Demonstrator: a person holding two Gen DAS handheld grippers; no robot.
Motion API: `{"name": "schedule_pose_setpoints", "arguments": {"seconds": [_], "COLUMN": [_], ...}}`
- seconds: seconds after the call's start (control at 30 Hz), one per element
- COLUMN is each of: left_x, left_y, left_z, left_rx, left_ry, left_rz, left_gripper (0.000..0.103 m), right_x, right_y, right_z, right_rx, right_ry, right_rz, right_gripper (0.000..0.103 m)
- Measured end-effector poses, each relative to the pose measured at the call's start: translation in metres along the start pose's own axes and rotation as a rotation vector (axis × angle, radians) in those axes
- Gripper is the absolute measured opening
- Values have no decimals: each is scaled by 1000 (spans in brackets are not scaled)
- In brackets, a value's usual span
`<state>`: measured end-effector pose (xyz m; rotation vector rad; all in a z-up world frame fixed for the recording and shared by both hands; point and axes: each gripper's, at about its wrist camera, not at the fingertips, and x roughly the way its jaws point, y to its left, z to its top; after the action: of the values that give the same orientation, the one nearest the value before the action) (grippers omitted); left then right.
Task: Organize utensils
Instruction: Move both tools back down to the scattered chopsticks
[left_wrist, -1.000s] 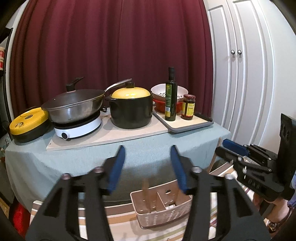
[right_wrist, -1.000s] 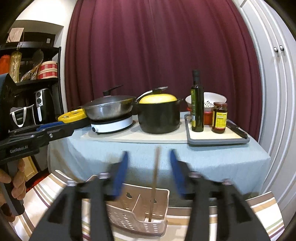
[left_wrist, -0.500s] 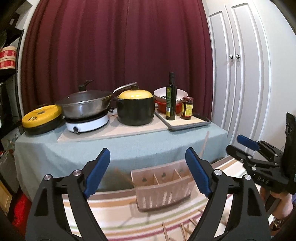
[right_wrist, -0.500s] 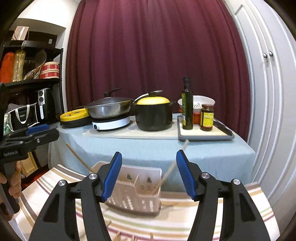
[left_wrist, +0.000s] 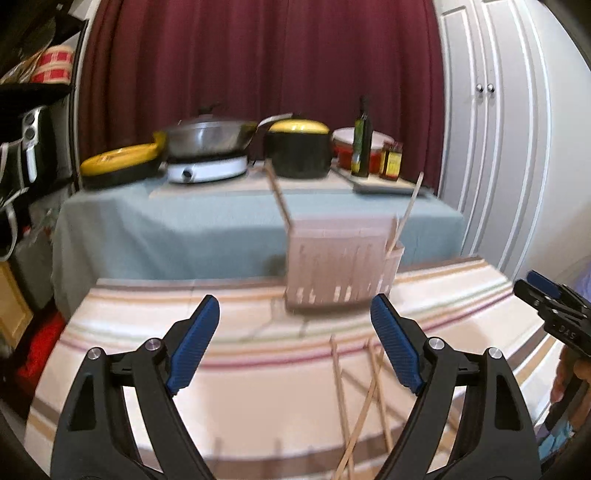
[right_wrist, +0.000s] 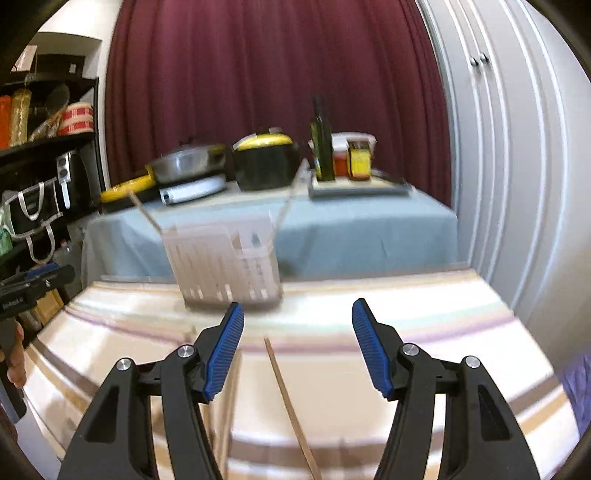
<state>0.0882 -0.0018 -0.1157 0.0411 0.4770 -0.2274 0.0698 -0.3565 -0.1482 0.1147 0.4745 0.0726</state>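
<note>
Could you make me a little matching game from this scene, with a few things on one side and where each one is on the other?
Things:
1. utensil basket
2. loose chopsticks
3. oil bottle
4. wok

Places:
A. on the white cooker
B. lying flat on the striped cloth
C. on the tray, beside the sauce jar
D. standing at the far edge of the striped cloth, with two chopsticks in it

Pairs: 1-D, 2-B, 3-C, 4-A
</note>
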Motion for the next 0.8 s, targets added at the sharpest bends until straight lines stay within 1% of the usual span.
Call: {"name": "schedule_pose_setpoints", "arguments": {"seconds": [0.17, 0.23, 0.33, 0.47, 0.57, 0.63, 0.67, 0.7, 0.73, 0.8], "left_x": [-3, -4, -5, -8, -7, -8, -8, -9, -9, -10], "left_y": [4, 6, 4, 2, -1, -2, -2, -3, -3, -4], "left_z": [-43, -61, -81, -104, -114, -121, -124, -126, -129, -130], "left_rx": [-27, -44, -56, -48, -38, -32, -31, -31, -30, -30], "left_ry": [56, 86, 114, 139, 159, 173, 176, 179, 182, 180], "left_rz": [26, 38, 45, 64, 63, 63, 63, 62, 59, 48], "left_gripper": [82, 82, 82, 82, 82, 82, 81, 81, 81, 81], "right_x": [-3, 0, 2, 4, 5, 6, 5, 3, 2, 1], "right_y": [-13, -20, -25, -22, -20, -17, -15, -14, -14, -11], "right_z": [-47, -66, -86, -98, -106, -110, -111, -112, -112, -113], "right_rx": [-4, 21, 41, 20, 8, -3, -11, -19, -21, -27], "right_ry": [63, 102, 127, 139, 150, 147, 145, 143, 143, 141], "right_rz": [-32, -27, -15, -6, -4, -7, -11, -8, -3, 4], "right_gripper": [55, 49, 43, 39, 35, 26, 25, 22, 16, 13]}}
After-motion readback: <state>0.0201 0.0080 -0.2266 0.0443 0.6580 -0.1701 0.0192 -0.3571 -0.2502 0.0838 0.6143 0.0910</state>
